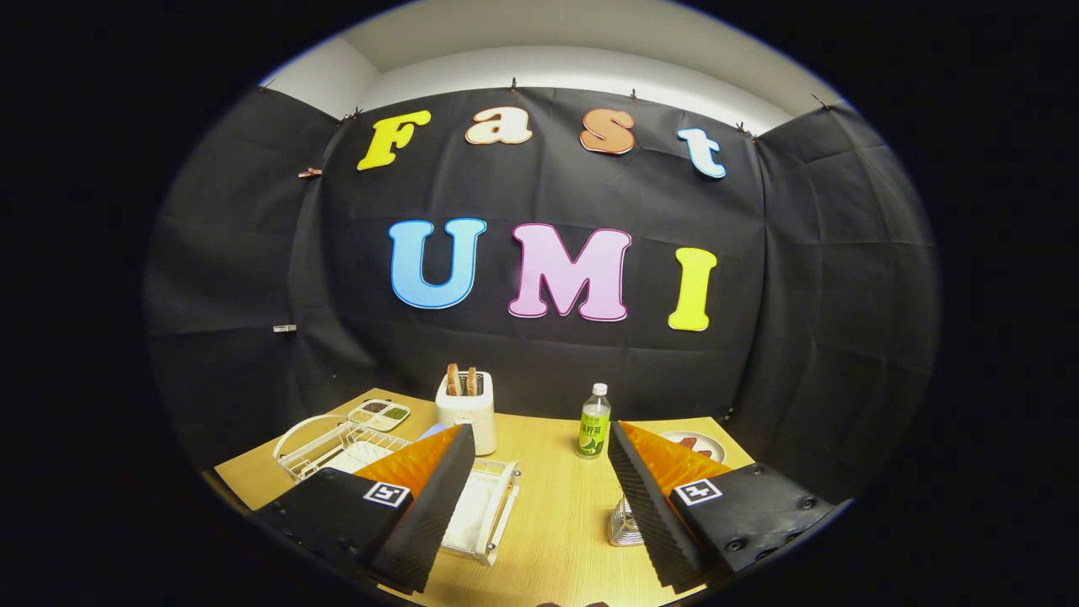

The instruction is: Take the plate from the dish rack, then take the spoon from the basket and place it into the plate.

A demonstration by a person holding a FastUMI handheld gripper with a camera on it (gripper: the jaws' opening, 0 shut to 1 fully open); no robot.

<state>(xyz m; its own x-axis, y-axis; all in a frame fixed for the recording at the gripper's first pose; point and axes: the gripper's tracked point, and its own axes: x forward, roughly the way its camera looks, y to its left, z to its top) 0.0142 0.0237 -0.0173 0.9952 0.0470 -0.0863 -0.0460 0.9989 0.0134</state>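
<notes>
We see the gripper (539,451) held above a wooden table (552,523), its two fingers spread wide apart with nothing between them — only bare tabletop shows in the gap. Behind and beside the left finger sits a white wire dish rack (324,447), and something pale and flat rests inside it, which we take to be the plate (358,457), though the finger covers most of it. A white tray (489,514) lies just under that same finger, its edge poking out toward the middle of the table. Beyond the rack, near the table's far corner, is a small divided dish (379,413) with dark and green bits in its sections. A white toaster (466,409) stands farther back with two slices of toast (461,381) sticking up from its slots. Ahead of the fingers, slightly toward the right one, a clear bottle (594,421) with a green label stands upright. A small wire basket (624,523) peeks out just beside the right finger's inner edge — we cannot tell whether a spoon is in it. Beyond the right finger a round plate (704,443) holds something reddish.
</notes>
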